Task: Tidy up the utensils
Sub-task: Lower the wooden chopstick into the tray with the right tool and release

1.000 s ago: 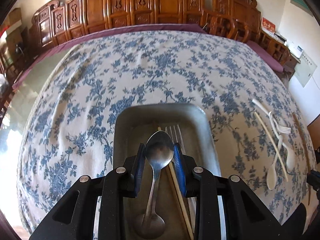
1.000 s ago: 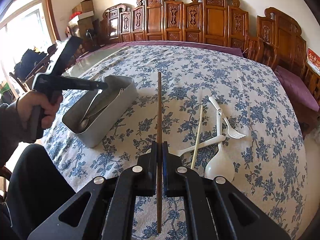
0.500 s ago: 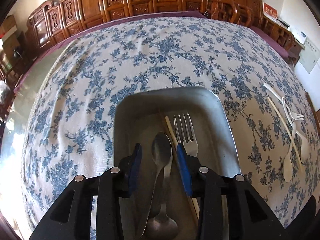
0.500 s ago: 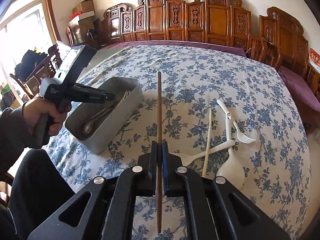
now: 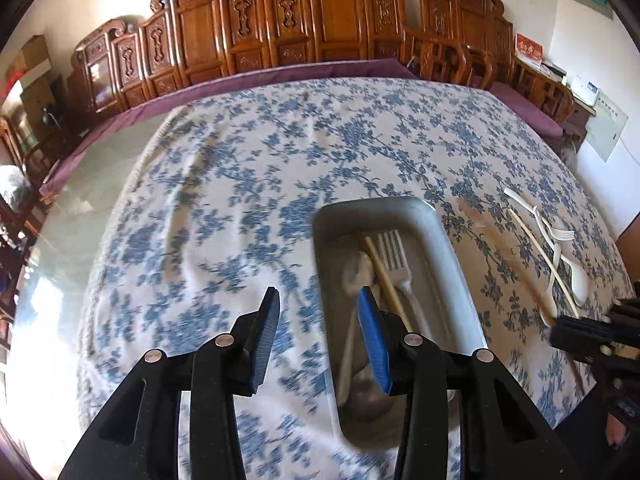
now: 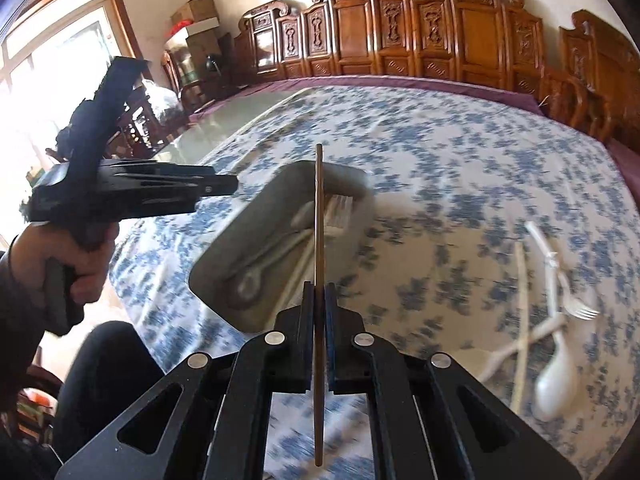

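Observation:
A grey metal tray [image 5: 448,248] [image 6: 224,248] on the flowered tablecloth holds a metal spoon [image 5: 360,276] [image 6: 256,276], a fork [image 5: 396,256] and a pale chopstick [image 5: 384,276]. My left gripper [image 5: 316,312] is open and empty, over the tray's left edge. My right gripper [image 6: 319,300] is shut on a dark wooden chopstick [image 6: 319,208], held upright above the cloth, its tip in front of the tray. White plastic utensils [image 6: 556,312] [image 5: 560,256] and another pale chopstick [image 6: 520,280] lie on the cloth to the right.
Carved wooden chairs [image 5: 320,32] line the far side of the table. Bare glass tabletop [image 5: 92,184] shows left of the cloth. The left hand and its gripper body [image 6: 120,196] show at left in the right wrist view.
My left gripper let go of the metal spoon, which now lies in the tray, opened wide and shifted left. My right gripper carried the dark chopstick left toward the tray.

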The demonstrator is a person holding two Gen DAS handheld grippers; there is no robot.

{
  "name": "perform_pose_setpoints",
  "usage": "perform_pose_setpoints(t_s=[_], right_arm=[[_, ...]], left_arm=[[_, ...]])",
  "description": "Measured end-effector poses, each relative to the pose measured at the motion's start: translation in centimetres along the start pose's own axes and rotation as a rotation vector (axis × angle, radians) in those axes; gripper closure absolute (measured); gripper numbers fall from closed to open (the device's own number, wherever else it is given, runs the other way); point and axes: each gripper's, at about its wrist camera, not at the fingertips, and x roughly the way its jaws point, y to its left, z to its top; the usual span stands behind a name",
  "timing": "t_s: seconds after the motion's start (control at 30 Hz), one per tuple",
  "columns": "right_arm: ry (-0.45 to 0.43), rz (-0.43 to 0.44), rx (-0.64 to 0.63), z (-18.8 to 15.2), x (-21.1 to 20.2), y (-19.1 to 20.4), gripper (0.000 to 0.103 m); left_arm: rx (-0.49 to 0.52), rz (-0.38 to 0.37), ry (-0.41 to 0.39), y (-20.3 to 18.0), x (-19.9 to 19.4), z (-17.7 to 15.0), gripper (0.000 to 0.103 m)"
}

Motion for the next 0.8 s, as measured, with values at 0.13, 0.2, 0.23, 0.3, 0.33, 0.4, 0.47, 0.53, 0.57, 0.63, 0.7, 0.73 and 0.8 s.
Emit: perform_pose_setpoints(t_s=[0.13,0.2,0.23,0.3,0.33,0.4,0.47,0.53,0.57,0.63,0.7,0.73,0.8], right_arm=[[0.035,0.023,0.024,0.9,2.1,1.4,0.097],[0.049,0.02,0.019,1.2,3.0,2.1,0.097],[0.056,0.017,0.018,1.4,3.4,2.3,0.097],[0.073,0.008,0.024,1.8,4.4,2.8,0.097],[0.078,0.008,0.029,2.0,4.8,2.8,0.097],[0.093,0.0,0.04,2.5,5.8,3.0,0.097],[0.109,-0.007,0.055,2.9,6.6,3.1,0.097],[0.129,-0.017,0.07,3.2,7.6,3.1,0.097],[0.137,-0.024,0.072,3.3,8.1,3.2,0.097],[0.15,-0.04,0.072,3.4,8.8,3.3,0.097],[0.162,-0.05,0.078,3.4,9.5,3.3,0.097],[0.172,-0.056,0.081,3.4,9.9,3.3,0.097],[0.183,-0.069,0.081,3.4,10.5,3.3,0.097]], left_arm=[[-0.01,0.008,-0.026,1.8,-1.8,-1.0,0.063],[-0.018,0.009,-0.038,2.7,-2.6,-1.4,0.06],[-0.024,0.01,-0.043,3.1,-2.9,-1.6,0.055],[-0.041,0.003,-0.055,4.0,-3.5,-2.1,0.054],[-0.045,-0.002,-0.057,4.3,-3.7,-2.3,0.054],[-0.049,-0.002,-0.065,4.9,-4.1,-2.7,0.053],[-0.054,-0.001,-0.073,5.3,-4.4,-3.1,0.053],[-0.064,-0.009,-0.074,5.7,-4.4,-3.3,0.053],[-0.068,-0.012,-0.074,5.9,-4.4,-3.4,0.053],[-0.074,-0.015,-0.076,6.1,-4.4,-3.7,0.053],[-0.079,-0.02,-0.073,6.3,-4.4,-4.0,0.053],[-0.081,-0.02,-0.073,6.4,-4.4,-4.1,0.053],[-0.079,-0.022,-0.074,6.3,-4.4,-4.2,0.053]])
